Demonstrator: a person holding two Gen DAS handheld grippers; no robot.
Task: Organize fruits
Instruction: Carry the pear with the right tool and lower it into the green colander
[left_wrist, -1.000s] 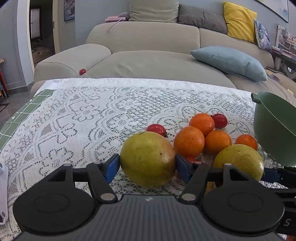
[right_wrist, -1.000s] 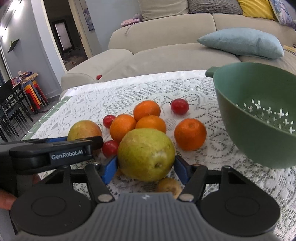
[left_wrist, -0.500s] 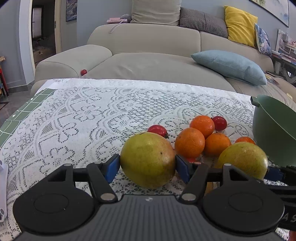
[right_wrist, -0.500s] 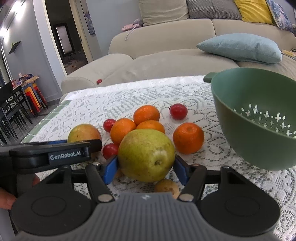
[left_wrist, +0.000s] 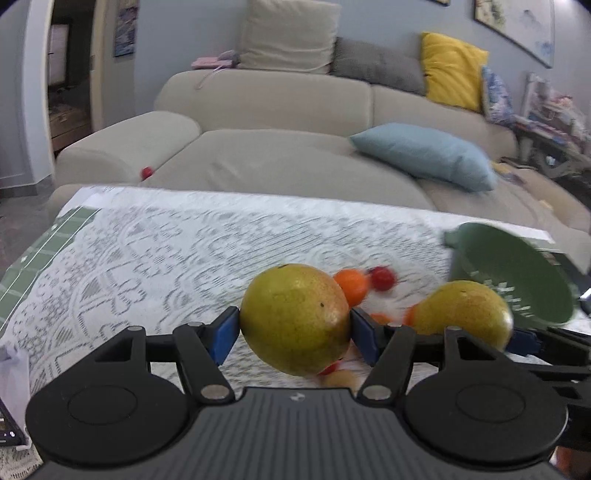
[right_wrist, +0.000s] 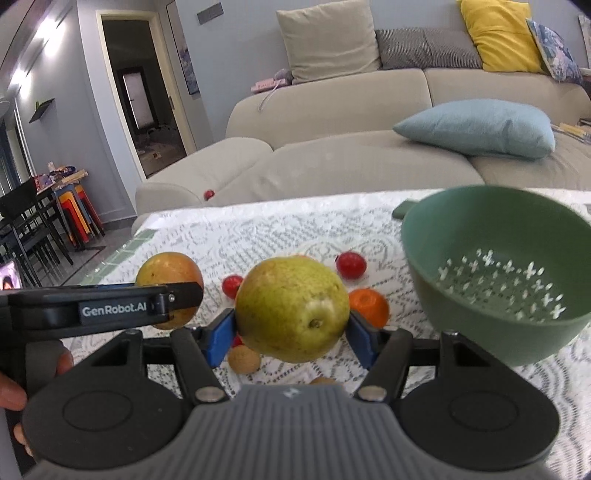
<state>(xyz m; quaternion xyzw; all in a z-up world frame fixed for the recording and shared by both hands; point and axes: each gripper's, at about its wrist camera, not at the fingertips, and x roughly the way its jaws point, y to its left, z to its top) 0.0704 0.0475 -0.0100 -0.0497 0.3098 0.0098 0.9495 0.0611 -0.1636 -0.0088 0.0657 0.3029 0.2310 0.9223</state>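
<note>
My left gripper (left_wrist: 293, 330) is shut on a yellow-green pear (left_wrist: 295, 317) with a reddish blush and holds it above the table. My right gripper (right_wrist: 291, 332) is shut on a second green pear (right_wrist: 291, 308), also lifted. Each pear shows in the other view: the right one (left_wrist: 463, 310) and the left one (right_wrist: 168, 269). The green colander (right_wrist: 495, 280) stands to the right of both; it shows in the left wrist view (left_wrist: 517, 280) too. Oranges (right_wrist: 369, 302) and red cherry tomatoes (right_wrist: 351, 264) lie on the lace cloth below.
A lace tablecloth (left_wrist: 147, 258) covers the table. Small tan round fruits (right_wrist: 243, 360) lie under my right gripper. A beige sofa (left_wrist: 277, 155) with a blue cushion (left_wrist: 424, 155) stands behind the table. A small red ball (left_wrist: 147, 172) lies on the sofa.
Both grippers have risen with their pears, so the oranges and tomatoes now lie lower and partly hidden. The colander sits lower in both views.
</note>
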